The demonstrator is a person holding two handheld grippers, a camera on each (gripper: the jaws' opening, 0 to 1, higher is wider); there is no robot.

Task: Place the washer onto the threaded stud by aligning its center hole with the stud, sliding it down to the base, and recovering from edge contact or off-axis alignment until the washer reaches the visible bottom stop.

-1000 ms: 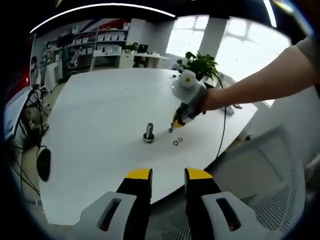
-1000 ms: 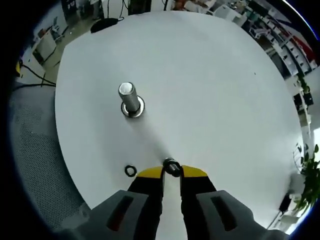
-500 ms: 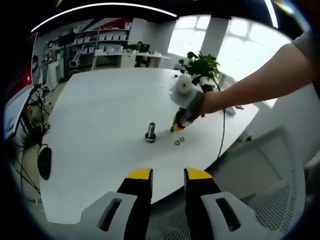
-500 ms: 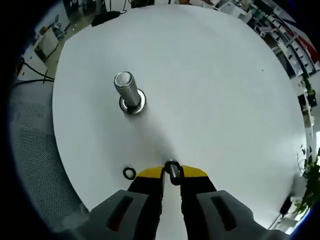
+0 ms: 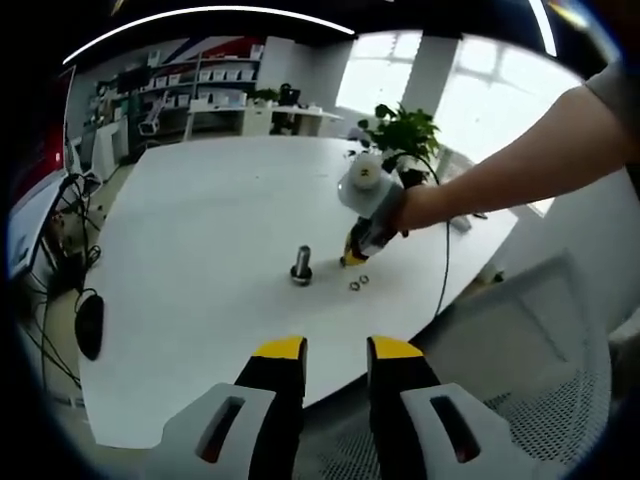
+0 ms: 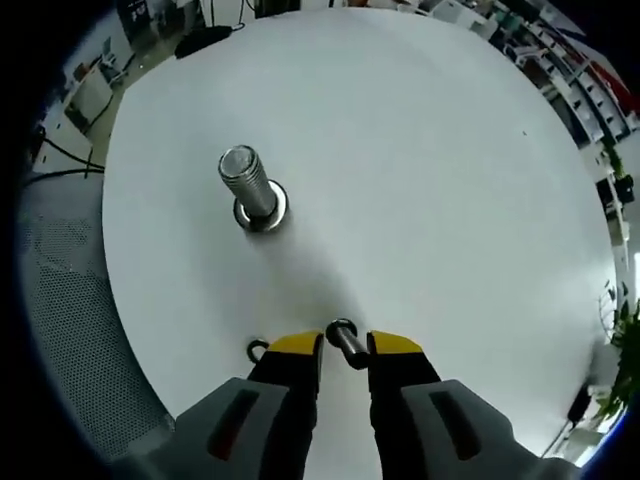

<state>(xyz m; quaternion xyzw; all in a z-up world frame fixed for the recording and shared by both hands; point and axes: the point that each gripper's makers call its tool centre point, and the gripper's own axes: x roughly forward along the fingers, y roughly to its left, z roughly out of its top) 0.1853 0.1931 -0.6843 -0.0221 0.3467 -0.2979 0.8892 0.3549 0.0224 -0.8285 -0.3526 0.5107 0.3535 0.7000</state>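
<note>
One washer (image 6: 343,336): pinched edge-on between the right gripper's (image 6: 345,345) yellow tips, above the table (image 6: 420,180).
Threaded stud (image 6: 246,186): upright, at 11 o'clock from the washer, well apart.
Spare washer (image 6: 258,350): flat, at 9 o'clock.
Left gripper (image 5: 335,348): jaws parted, empty.

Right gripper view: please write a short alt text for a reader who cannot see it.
The right gripper holds a washer between its yellow-tipped jaws above a white table. A threaded stud stands upright further along the table, and a second washer lies beside the jaws.
</note>
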